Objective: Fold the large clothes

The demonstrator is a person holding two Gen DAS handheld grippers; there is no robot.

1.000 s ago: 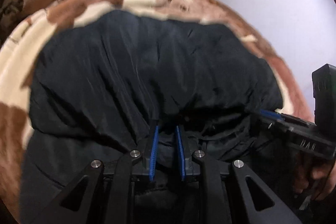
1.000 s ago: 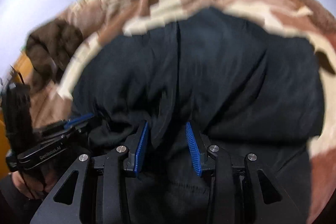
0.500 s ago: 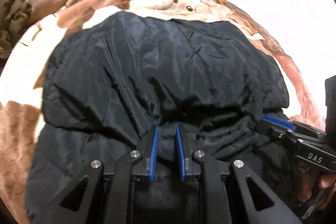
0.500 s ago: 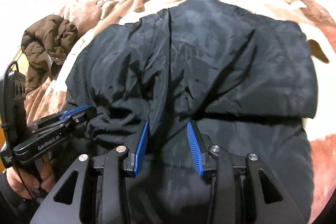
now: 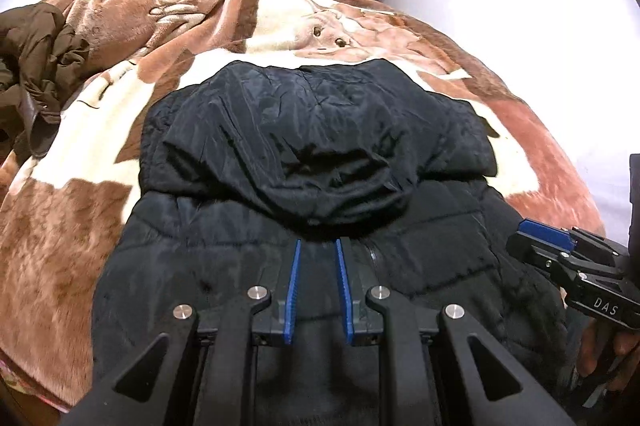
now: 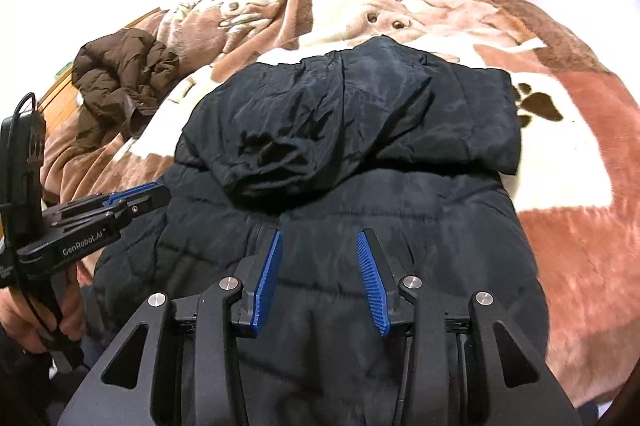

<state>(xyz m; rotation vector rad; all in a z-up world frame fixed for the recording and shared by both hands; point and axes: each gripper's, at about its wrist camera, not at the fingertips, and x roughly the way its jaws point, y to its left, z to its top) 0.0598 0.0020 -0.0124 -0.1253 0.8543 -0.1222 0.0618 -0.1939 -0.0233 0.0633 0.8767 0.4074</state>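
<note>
Lying on a brown and cream blanket (image 5: 100, 210), the black jacket (image 5: 320, 154) is spreading across the middle of the bed, and its hood part is lying folded down over the body. The left gripper (image 5: 317, 246) is hovering above the near part of the jacket; its blue pads are standing a little apart and no cloth is between them, so it is released. The right gripper (image 6: 320, 238) is also hanging over the jacket, its jaws have just been opening wider, and nothing is between them. A brown coat (image 6: 120, 74) is lying crumpled on the blanket, well apart from the jacket.
</note>
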